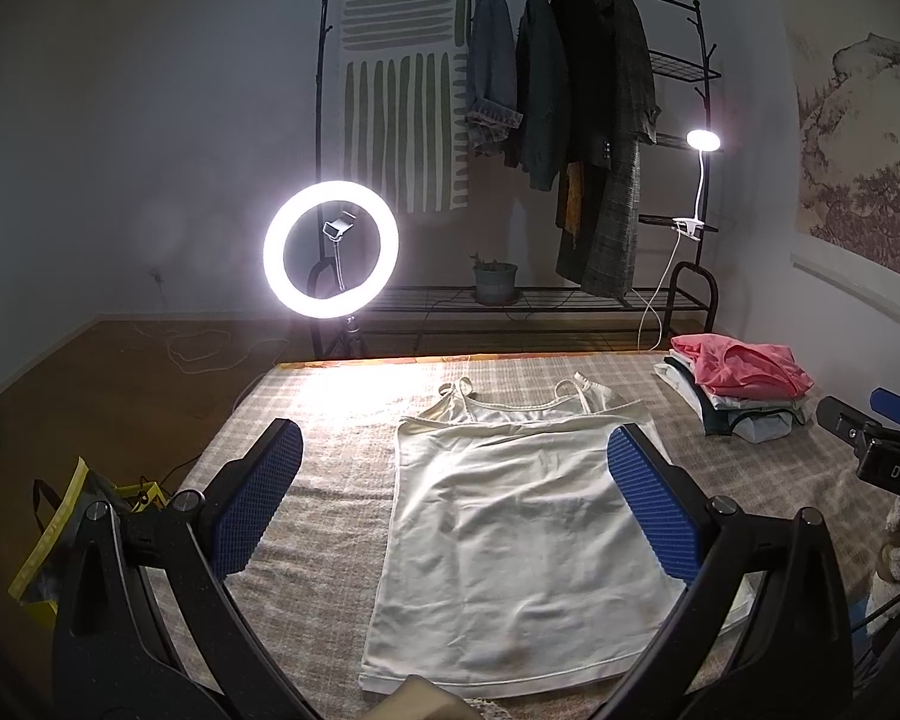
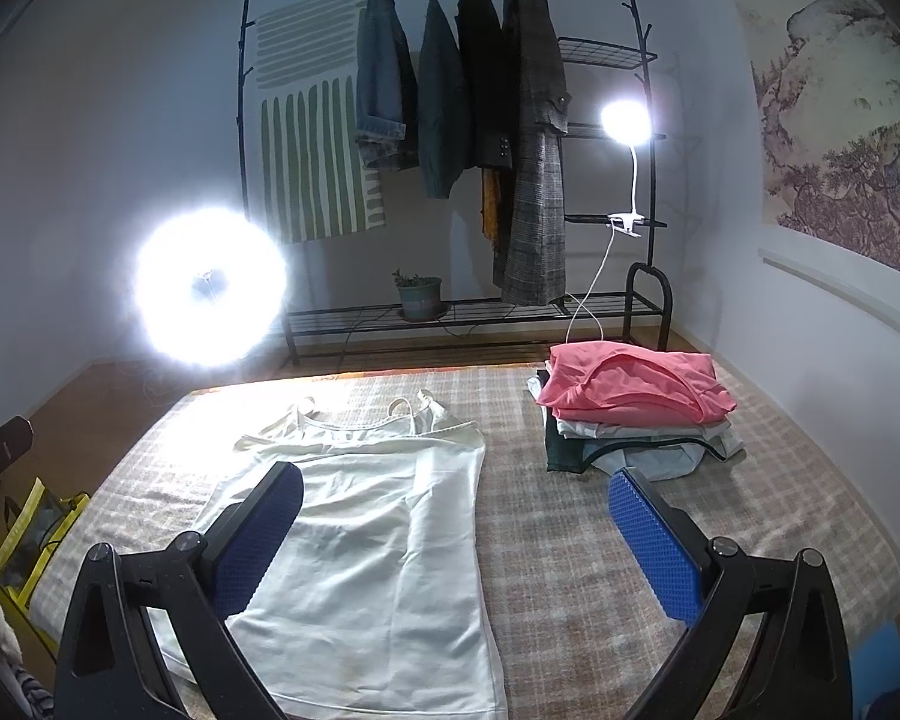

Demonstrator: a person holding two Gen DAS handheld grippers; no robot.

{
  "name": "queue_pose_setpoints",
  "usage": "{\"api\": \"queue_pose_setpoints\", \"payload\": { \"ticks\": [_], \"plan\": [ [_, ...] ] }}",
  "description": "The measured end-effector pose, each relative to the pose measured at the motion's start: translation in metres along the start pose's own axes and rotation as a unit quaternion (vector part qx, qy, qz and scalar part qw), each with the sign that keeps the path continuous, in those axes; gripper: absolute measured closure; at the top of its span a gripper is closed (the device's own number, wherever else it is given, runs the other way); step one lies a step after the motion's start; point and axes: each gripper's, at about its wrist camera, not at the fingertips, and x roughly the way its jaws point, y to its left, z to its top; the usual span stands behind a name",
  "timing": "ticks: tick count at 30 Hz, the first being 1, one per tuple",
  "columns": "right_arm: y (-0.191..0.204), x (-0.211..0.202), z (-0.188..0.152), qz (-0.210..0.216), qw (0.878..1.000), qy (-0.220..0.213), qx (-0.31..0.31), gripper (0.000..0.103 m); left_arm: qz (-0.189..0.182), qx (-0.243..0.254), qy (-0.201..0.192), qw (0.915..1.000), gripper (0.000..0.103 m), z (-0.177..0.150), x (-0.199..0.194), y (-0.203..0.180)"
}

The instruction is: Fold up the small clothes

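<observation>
The plaid bed [image 1: 342,414] lies under both grippers. A white top [image 1: 510,516] lies flat ahead of the left gripper [image 1: 456,504] and right gripper [image 2: 456,528]; both gape wide, holding nothing. A clothes pile [image 2: 630,402] sits far right.

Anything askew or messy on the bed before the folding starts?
Little stands out. The white camisole lies flat, straps toward the rack, only lightly wrinkled. The pile of folded clothes is somewhat untidy: its pink top sits rumpled, and lower layers stick out unevenly.
</observation>
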Motion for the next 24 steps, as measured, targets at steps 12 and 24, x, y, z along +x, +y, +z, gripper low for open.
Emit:
{"api": "queue_pose_setpoints", "payload": {
  "ticks": [12,24],
  "plan": [
    [0.0018,0.0019,0.0001,0.002,1.0,0.003,0.003,0.0,0.001,0.001,-0.001,1.0,0.0,-0.0032,-0.0004,-0.0009],
    [0.0081,0.0044,0.0007,0.008,1.0,0.004,0.0,0.0,0.003,-0.001,0.001,1.0,0.0,-0.0038,0.0009,0.0033]
  ]
}}
